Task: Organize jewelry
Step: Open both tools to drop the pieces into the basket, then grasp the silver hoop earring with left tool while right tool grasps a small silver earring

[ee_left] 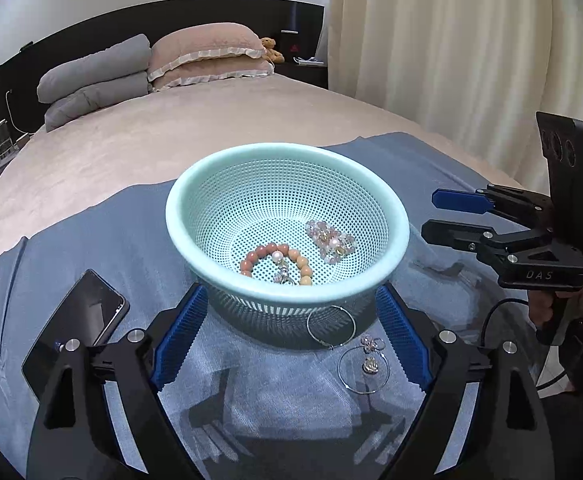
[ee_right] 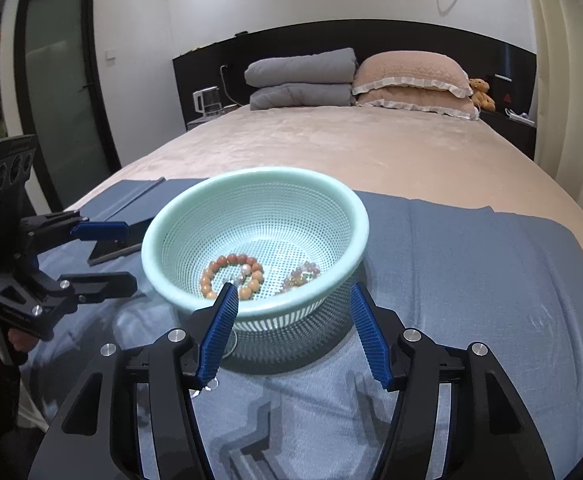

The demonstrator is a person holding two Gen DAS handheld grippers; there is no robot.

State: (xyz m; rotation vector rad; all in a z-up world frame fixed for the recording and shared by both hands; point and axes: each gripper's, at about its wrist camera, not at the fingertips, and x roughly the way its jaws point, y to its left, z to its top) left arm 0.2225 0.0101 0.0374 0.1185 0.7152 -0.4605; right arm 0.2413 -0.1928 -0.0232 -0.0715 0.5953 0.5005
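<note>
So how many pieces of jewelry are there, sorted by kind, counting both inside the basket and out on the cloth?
Beaded bracelets in the mint-green perforated plastic basket: 2, the orange-bead bracelet and the pale pink crystal-bead bracelet.
Thin silver wire bangles on the blue cloth: 2, the plain bangle and the bangle with charms.
Total: 4
</note>
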